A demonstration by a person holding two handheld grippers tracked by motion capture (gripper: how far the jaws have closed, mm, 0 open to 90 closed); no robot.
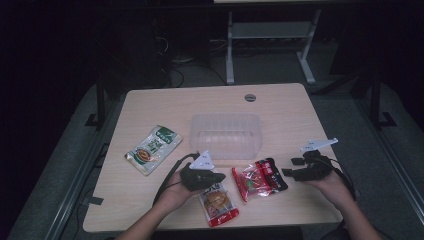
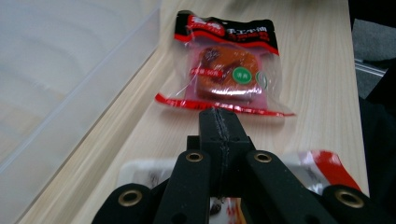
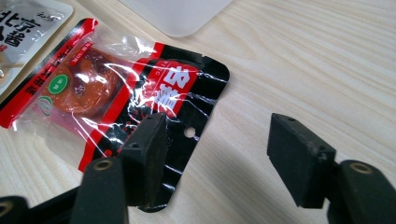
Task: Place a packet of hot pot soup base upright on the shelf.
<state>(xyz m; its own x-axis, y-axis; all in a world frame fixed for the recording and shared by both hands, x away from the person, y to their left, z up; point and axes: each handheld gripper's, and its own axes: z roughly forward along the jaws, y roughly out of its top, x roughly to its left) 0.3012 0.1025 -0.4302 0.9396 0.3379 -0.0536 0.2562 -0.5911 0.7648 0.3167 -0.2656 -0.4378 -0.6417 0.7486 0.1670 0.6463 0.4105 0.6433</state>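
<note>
A red-and-black snack packet [image 1: 259, 179] lies flat on the wooden table between my two grippers. My left gripper [image 1: 220, 176] points at it from the left with its jaws pressed together, and I see nothing between them [image 2: 219, 114]. Its tips stop just short of the packet's [image 2: 224, 65] clear edge. Under this gripper lies a white-and-red packet [image 1: 218, 202]. My right gripper [image 1: 287, 172] stands open at the packet's right end. In the right gripper view its left jaw sits over the packet's [image 3: 116, 88] black end and its right jaw over bare table [image 3: 217, 130].
A clear plastic tub [image 1: 225, 117] stands at the middle of the table, just behind both grippers. A green-and-white pouch [image 1: 153, 148] lies to its left. A round cable hole [image 1: 250, 97] sits near the far edge. Dark floor and desk legs lie beyond.
</note>
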